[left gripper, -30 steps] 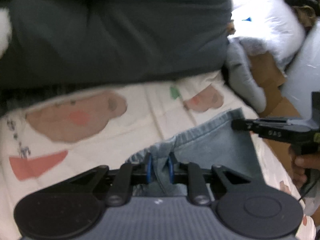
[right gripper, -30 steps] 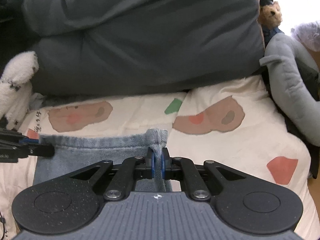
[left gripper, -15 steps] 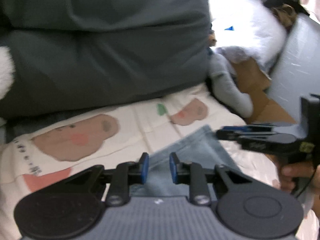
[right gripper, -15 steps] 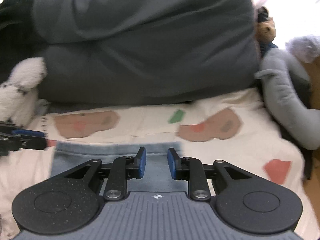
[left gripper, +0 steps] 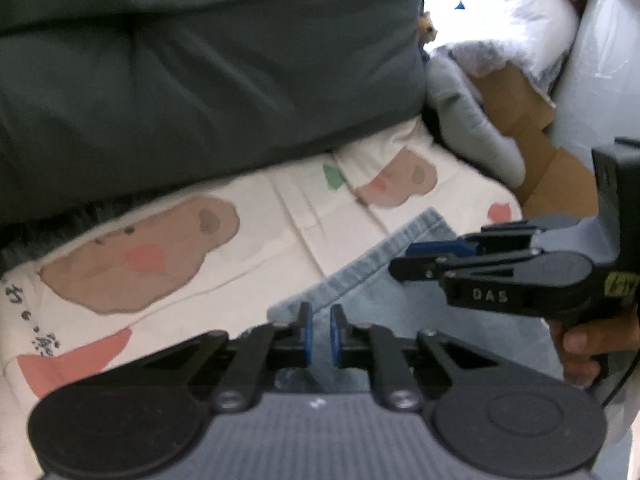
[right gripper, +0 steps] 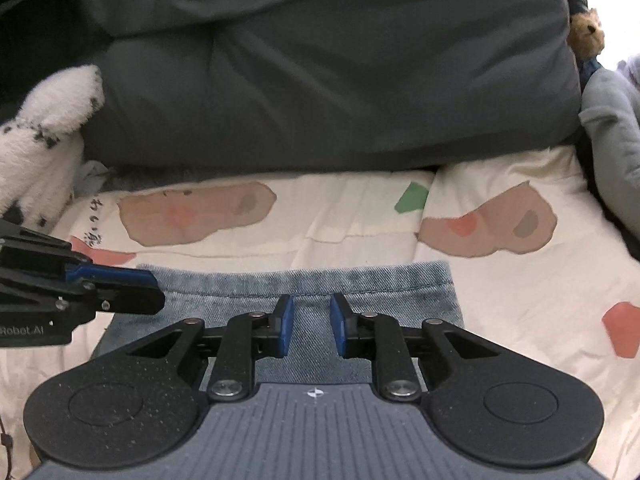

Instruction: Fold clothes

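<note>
— Both claws were off the cloth: right gripper hung with its blue pads spread apart, nothing between them, over the folded light-blue denim garment.

— And the left one?

— Left gripper showed its pads parted by a narrow gap, empty too, above the denim's near corner at 6 o'clock in its own view. From the right wrist camera it came in at 9 o'clock, tips just over the garment's left edge.

— Where did the denim lie?

— Flat on the cream bedsheet printed with brown bear faces and red and green patches, hemmed edge toward 12 o'clock, corners squared.

— Beyond it?

— A dark grey bulky duvet filled 12 o'clock. A white fluffy toy with black spots sat at 9 o'clock, a grey plush toy at 3 o'clock, a small brown teddy bear at 2.

— Any hand?

— A hand gripped the right tool's handle at 3 o'clock in the left view.
</note>
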